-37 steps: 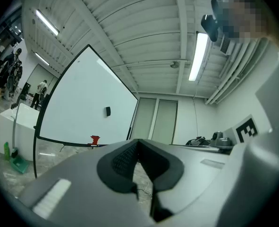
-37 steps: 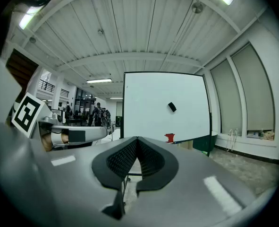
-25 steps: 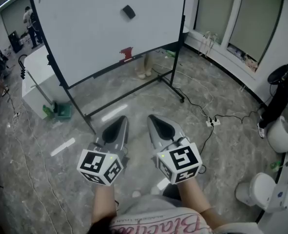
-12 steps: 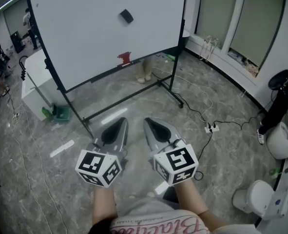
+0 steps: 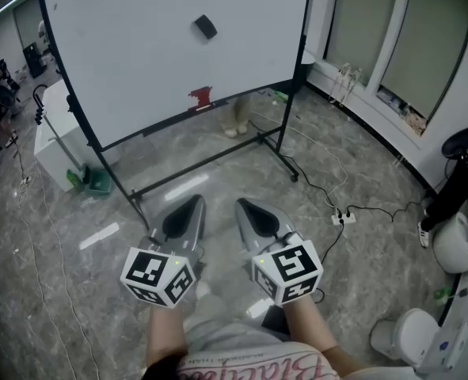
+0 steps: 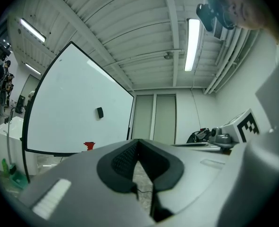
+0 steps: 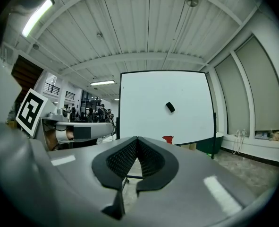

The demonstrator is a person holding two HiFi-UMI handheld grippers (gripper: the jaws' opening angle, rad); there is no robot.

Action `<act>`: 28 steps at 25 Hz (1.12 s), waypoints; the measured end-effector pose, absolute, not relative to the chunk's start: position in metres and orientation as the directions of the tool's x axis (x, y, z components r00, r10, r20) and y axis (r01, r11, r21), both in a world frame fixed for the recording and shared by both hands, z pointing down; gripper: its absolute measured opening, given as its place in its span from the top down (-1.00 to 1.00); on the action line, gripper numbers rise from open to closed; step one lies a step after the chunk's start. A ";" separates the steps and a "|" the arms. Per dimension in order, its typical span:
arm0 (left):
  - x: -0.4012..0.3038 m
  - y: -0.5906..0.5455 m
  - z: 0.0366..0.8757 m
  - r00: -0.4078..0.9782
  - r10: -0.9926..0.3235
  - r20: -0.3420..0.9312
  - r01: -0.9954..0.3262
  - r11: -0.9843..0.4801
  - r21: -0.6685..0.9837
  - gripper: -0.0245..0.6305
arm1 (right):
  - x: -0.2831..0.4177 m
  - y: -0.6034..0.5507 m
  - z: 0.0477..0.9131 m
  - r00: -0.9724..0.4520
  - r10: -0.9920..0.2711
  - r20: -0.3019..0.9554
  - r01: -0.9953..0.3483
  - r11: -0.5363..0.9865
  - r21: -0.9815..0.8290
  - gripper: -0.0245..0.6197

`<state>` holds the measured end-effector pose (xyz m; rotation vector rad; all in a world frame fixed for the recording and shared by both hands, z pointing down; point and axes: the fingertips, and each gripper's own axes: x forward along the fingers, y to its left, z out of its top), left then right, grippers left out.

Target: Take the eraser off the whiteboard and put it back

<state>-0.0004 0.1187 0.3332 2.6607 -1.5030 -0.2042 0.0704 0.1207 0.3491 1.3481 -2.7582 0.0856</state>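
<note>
A small black eraser (image 5: 205, 27) sticks high on the white whiteboard (image 5: 138, 62), which stands on a black wheeled frame. The eraser (image 6: 99, 112) shows far off in the left gripper view, and the eraser (image 7: 170, 107) likewise in the right gripper view. Both grippers are held side by side, level, well short of the board. My left gripper (image 5: 194, 200) has its tips together and holds nothing. My right gripper (image 5: 241, 204) is also shut and empty. A red object (image 5: 201, 96) sits on the board's lower tray.
A white box (image 5: 55, 141) and a green item (image 5: 91, 182) stand left of the board frame. A cable and power strip (image 5: 343, 216) lie on the marble floor at right. White round devices (image 5: 463, 236) stand at the far right. People stand far back left.
The whiteboard and eraser sit slightly nearer and more upright in view; both grippers have advanced a little toward the board, still side by side and shut.
</note>
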 end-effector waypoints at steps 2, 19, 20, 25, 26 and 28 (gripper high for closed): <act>-0.002 0.108 0.333 0.506 -0.859 -0.074 -0.850 -0.511 0.129 0.93 | 0.070 0.110 0.350 -0.614 -0.784 0.090 -0.789 0.615 -0.023 0.92; -0.042 -0.078 0.328 0.576 -0.814 -0.081 -0.803 -0.581 0.133 0.93 | 0.033 -0.075 0.344 -0.535 -0.841 0.088 -0.844 0.536 -0.010 0.92; -0.047 -0.091 0.327 0.580 -0.810 -0.085 -0.799 -0.586 0.130 0.93 | 0.028 -0.089 0.342 -0.531 -0.843 0.081 -0.846 0.532 -0.005 0.92; -0.067 -0.142 0.321 0.595 -0.797 -0.102 -0.787 -0.604 0.123 0.93 | 0.009 -0.144 0.328 -0.508 -0.861 0.035 -0.860 0.509 0.027 0.92; -0.069 -0.149 0.322 0.597 -0.796 -0.101 -0.786 -0.606 0.125 0.93 | 0.006 -0.151 0.326 -0.504 -0.863 0.028 -0.863 0.505 0.031 0.92; -0.074 -0.164 0.324 0.600 -0.794 -0.095 -0.782 -0.607 0.138 0.93 | 0.003 -0.166 0.323 -0.492 -0.870 0.028 -0.870 0.493 0.036 0.92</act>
